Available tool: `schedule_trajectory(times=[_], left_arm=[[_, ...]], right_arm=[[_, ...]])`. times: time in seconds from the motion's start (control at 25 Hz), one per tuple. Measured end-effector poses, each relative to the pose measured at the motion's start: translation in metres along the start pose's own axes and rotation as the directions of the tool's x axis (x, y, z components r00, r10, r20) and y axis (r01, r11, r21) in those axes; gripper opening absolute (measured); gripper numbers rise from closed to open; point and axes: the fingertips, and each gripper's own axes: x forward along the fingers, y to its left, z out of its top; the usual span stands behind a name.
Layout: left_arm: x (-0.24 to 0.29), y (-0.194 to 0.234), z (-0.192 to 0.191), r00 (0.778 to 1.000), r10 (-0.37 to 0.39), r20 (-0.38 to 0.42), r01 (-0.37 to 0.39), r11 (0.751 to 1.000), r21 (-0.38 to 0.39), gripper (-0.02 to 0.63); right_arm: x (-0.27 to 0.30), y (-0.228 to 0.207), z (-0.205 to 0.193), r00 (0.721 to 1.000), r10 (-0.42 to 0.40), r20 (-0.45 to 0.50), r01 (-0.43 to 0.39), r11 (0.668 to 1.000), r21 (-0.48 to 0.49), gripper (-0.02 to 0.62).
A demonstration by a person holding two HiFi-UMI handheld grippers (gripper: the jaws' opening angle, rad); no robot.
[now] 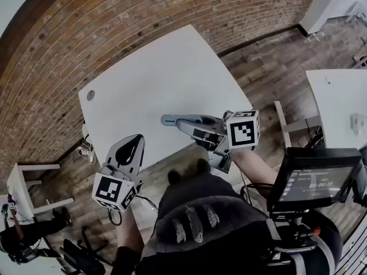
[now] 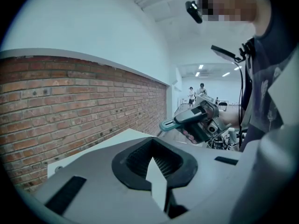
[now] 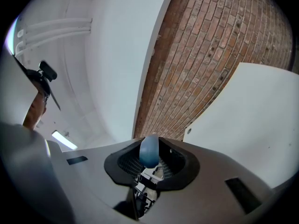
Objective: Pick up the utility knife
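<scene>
Looking down from my head, the utility knife [image 1: 172,120] is pinched in my right gripper [image 1: 192,125]. Its blue-grey end sticks out past the jaws to the left, and it sits over the near edge of the white table [image 1: 155,73] without touching it. The right gripper's marker cube [image 1: 242,129] is turned up toward me. My left gripper [image 1: 135,141] hangs lower left of the knife and well apart from it, past the table's near edge, with its tip aimed at the table and its jaws pressed together. A brick wall [image 1: 86,22] runs behind the table, and a lit screen [image 1: 312,182] stands at my lower right. From the left gripper view, my left gripper [image 2: 154,164] has its jaws closed on each other with nothing between the dark pads. Beyond them I see my right gripper [image 2: 203,120] holding the knife [image 2: 170,124] in the air above the table [image 2: 128,135], with the brick wall [image 2: 84,97] to the left and two people [image 2: 196,93] far off down the room. From the right gripper view, my right gripper [image 3: 150,161] has its jaws partly apart and clamped on the knife [image 3: 150,150], whose rounded blue-grey end pokes up from between the pads. The table [image 3: 252,120] lies to the right and the brick wall [image 3: 201,55] rises above it.
</scene>
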Motion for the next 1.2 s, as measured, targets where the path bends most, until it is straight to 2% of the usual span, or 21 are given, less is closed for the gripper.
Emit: schedule_trajectory(times=[0.16,0.52,0.72,1.0,1.2], left_arm=[[0.002,0.004,0.004,1.0,0.012,0.002,-0.012,1.0,0.013,-0.003],[0.011,0.03,-0.006,1.0,0.005,0.013,-0.005,1.0,-0.006,-0.003],[0.003,0.067,-0.012,0.999,-0.001,0.035,0.002,1.0,-0.018,-0.003],[-0.014,0.122,-0.021,0.996,0.021,0.09,-0.013,0.996,-0.085,-0.003],[-0.019,0.143,-0.027,0.993,0.015,0.116,-0.004,0.996,-0.09,-0.003]], right_arm=[[0.002,-0.002,0.003,1.0,0.008,0.008,-0.008,1.0,-0.012,0.071],[0.016,-0.014,0.01,0.999,-0.048,-0.004,0.047,0.997,-0.059,0.071],[0.054,-0.012,0.025,0.999,-0.035,0.026,0.036,0.998,-0.054,0.071],[0.115,0.001,0.045,0.999,-0.052,0.013,0.054,0.99,-0.132,0.071],[0.136,-0.011,0.044,0.996,-0.08,0.025,0.082,0.99,-0.114,0.071]])
